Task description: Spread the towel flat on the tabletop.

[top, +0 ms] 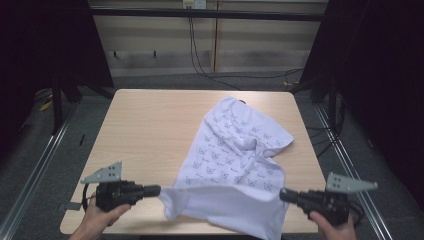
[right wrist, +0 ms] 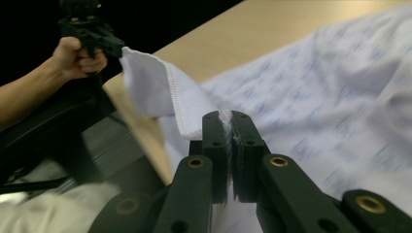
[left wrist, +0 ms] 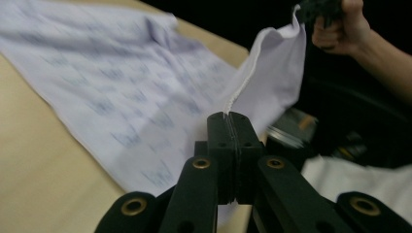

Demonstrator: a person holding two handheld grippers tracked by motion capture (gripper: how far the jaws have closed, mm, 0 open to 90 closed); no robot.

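A white printed T-shirt [top: 235, 150] lies spread across the right half of the wooden table [top: 145, 130], its near hem lifted off the front edge and stretched between the two grippers. The left gripper [top: 159, 190] is clamped on the hem's left corner, its jaws pressed together on the stitched edge. The right gripper [top: 281, 194] is clamped on the hem's right corner, with fabric pinched between its jaws. The plain inner side of the shirt sags between them, over the table's front edge.
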